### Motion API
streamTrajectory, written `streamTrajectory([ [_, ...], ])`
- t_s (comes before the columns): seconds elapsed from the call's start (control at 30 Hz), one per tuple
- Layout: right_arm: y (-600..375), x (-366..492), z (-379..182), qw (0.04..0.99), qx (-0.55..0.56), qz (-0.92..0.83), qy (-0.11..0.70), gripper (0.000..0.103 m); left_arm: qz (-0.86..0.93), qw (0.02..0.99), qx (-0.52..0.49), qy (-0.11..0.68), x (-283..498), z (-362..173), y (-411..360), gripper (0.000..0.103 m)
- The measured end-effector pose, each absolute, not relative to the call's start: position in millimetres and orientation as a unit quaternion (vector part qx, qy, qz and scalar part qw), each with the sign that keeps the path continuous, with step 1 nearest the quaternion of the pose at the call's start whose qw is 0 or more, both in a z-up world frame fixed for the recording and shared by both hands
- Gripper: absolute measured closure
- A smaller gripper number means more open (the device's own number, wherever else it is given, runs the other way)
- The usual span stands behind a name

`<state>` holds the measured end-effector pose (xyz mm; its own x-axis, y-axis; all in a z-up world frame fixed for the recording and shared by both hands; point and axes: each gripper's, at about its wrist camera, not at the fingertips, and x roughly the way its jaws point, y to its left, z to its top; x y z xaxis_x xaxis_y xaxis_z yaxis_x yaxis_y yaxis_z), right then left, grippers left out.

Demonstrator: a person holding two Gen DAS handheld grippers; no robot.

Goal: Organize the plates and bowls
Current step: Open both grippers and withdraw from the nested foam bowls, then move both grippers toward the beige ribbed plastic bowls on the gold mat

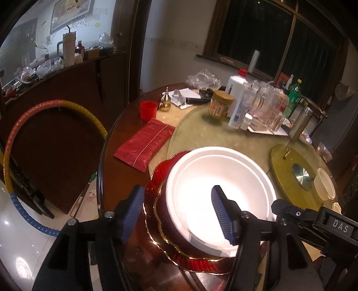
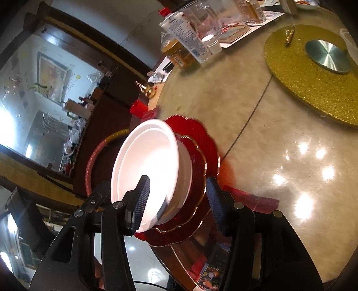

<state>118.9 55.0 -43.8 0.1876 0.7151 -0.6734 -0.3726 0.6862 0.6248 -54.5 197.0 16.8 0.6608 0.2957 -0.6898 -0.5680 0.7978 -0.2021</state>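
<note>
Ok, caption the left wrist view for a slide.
Open left tool straddling the rim of a white bowl stacked on red scalloped plates.

Round table (image 1: 246,143), red plates (image 1: 156,190), red packet (image 1: 145,145), gold mat (image 1: 282,161), bottles (image 1: 237,100)

— What sort of place is this?
— A home dining room. A round table (image 1: 125,143) carries a glass turntable (image 1: 201,138), with bottles and a jar (image 1: 220,105) crowded at its far edge.
— Anything else?
— A dark wooden sideboard (image 1: 73,89) with clutter, a framed picture (image 1: 71,11), a hula hoop (image 1: 56,107).
</note>
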Motion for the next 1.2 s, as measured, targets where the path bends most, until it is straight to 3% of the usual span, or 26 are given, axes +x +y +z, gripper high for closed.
streamTrajectory([
  [0.13, 46.2, 121.0, -42.3, 0.754, 0.178, 0.36, 0.52, 0.05, 0.244, 0.892, -0.199, 0.324, -53.9, 21.5, 191.4, 0.031],
  [0.23, 39.2, 122.9, -41.8, 0.754, 0.191, 0.36, 0.515, 0.039, 0.248, 0.896, -0.188, 0.316, -52.3, 26.5, 184.6, 0.022],
  [0.37, 27.7, 125.9, -41.5, 0.753, 0.21, 0.359, 0.51, 0.03, 0.245, 0.906, -0.177, 0.296, -49.6, 36.7, 172.4, 0.022],
  [1.2, -132.7, 157.4, -34.3, 0.828, 0.293, 0.218, 0.425, 0.03, 0.104, 0.941, -0.069, 0.314, 37.2, 39.7, 23.7, 0.02],
])
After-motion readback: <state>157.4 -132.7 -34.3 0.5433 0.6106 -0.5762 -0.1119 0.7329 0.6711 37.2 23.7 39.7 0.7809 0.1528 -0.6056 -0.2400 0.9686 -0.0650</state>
